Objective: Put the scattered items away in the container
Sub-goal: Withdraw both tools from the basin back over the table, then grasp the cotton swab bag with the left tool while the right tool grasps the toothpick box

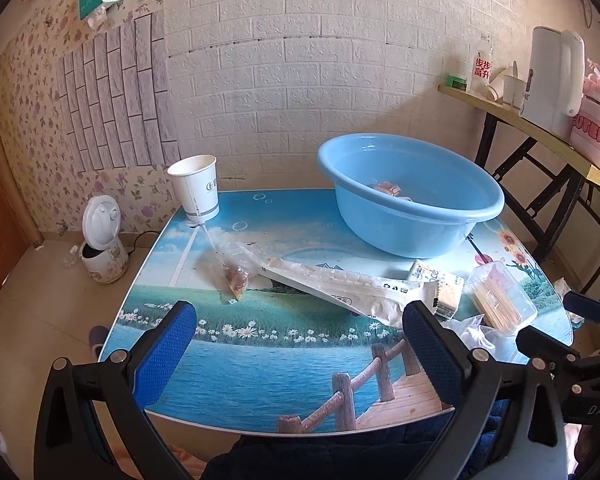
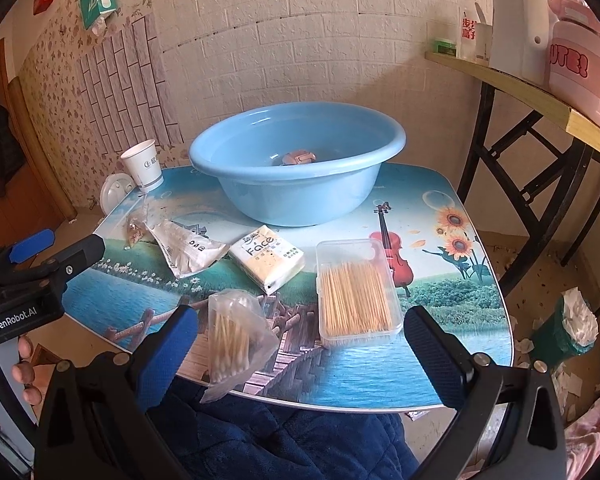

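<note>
A light blue basin [image 1: 410,200] [image 2: 296,160] stands at the back of the table with a small pinkish item [image 2: 298,158] inside. In front lie a small snack bag [image 1: 236,276] [image 2: 134,234], a long white packet [image 1: 340,288] [image 2: 188,246], a tissue pack [image 2: 266,258] [image 1: 440,284], a clear box of toothpicks [image 2: 354,294] [image 1: 502,298] and a bag of cotton swabs [image 2: 232,340]. My left gripper [image 1: 300,352] is open above the front edge, near the long packet. My right gripper [image 2: 300,356] is open, between the swab bag and the toothpick box.
A paper cup [image 1: 196,186] [image 2: 142,168] stands at the table's back left corner. A white kettle [image 1: 100,248] sits on the floor at left. A folding side table [image 1: 540,132] with a white jug and pink cooker stands at right. A green bin [image 2: 572,328] stands on the floor.
</note>
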Tool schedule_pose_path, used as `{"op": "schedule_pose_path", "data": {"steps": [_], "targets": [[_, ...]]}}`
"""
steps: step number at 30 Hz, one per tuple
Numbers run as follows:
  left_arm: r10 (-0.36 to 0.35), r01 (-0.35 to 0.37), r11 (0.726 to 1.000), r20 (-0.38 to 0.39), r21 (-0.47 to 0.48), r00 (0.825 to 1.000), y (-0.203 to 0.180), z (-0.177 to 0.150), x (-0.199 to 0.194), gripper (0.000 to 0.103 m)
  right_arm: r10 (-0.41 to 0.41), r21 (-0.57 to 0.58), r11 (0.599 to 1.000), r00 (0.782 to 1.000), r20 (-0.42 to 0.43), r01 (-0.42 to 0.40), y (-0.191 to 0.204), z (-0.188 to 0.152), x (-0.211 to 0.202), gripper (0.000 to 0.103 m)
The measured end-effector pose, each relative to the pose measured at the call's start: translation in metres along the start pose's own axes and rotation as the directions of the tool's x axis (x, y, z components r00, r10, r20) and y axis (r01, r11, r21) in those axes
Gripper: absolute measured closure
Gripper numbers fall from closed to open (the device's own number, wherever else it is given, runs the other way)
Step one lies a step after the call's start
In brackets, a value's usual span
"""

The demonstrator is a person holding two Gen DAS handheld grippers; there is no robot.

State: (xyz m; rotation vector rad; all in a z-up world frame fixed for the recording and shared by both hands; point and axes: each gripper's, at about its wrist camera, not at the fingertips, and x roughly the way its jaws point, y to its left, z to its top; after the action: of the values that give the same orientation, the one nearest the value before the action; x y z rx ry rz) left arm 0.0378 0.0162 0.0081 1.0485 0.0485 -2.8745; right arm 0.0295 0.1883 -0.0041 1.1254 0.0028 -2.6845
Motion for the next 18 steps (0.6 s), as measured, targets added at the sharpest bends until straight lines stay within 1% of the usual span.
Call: {"op": "schedule_pose_path", "data": {"steps": [13,18], "targets": [[0.011,-0.011,1.000,-0.035,-0.011,0.999,0.009,-0.016,0.010,0.000,-0.007,0.022,1.000,1.000,-0.020,0.008,-0.017,-0.010,0.004,0.000],[-0.017,0.016,1.000,-0.049,-0.023,0.999,0.011,-0.023,0.011,0.000,-0.013,0.022,1.000,0.999,-0.031,0.013,-0.023,-0.014,0.006,0.000]]}}
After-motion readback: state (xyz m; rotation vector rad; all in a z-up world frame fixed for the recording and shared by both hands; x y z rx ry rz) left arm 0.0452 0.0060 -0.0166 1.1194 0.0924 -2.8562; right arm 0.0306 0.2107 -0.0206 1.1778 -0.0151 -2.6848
